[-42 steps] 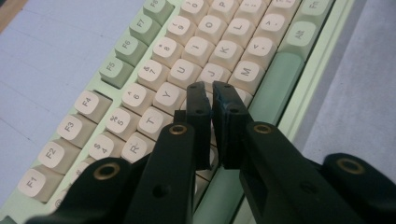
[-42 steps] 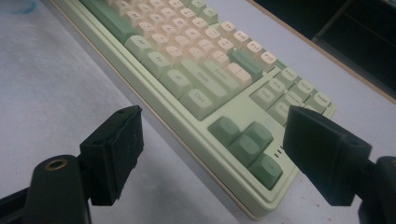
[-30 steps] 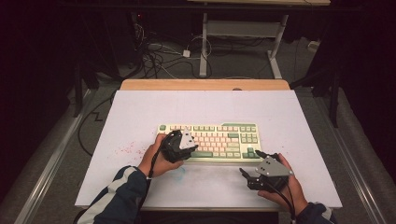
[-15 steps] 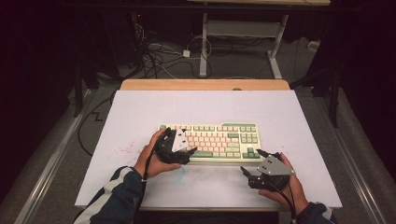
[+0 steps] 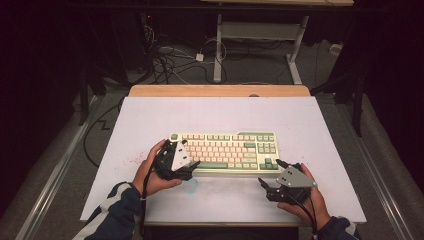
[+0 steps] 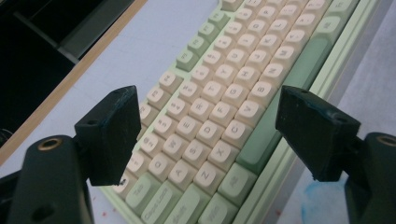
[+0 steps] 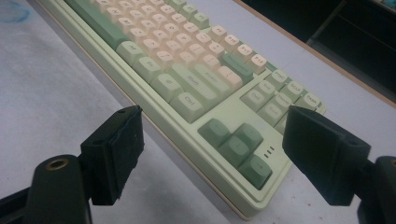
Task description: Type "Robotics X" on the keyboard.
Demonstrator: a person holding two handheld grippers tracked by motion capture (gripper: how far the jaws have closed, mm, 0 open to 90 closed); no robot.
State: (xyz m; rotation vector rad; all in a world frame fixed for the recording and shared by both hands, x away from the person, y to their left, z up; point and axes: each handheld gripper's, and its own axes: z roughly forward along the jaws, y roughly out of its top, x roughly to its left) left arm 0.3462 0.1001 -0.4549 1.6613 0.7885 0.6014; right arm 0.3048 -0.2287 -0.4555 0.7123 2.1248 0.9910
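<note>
**Two hand-held grippers poised at a keyboard on a white worktop**

A green and cream keyboard (image 5: 227, 151) lay flat near the middle of the white worktop (image 5: 150, 120), its long side facing the person. It looked rigid and fairly heavy for its size, with a smooth plastic case that could slip between hard pads. The keycaps seemed loose enough to pop off if squeezed or pried, so the safer hold would probably be on the case's edges or end walls, not on the keys.

The left gripper (image 5: 187, 162) hovered over the keyboard's left end, above the letter rows. Its jaws had just been opening and stood wide apart in the left gripper view, with nothing between the pads (image 6: 112, 135) and no pad pressing on a key.

The right gripper (image 5: 272, 182) sat just in front of the keyboard's right near corner, beside the arrow keys (image 7: 236, 144). Its jaws were also spread wide and empty, pointing at the corner without touching it.

A faint blue stain (image 5: 190, 186) marked the worktop just before the keyboard's front edge.
</note>
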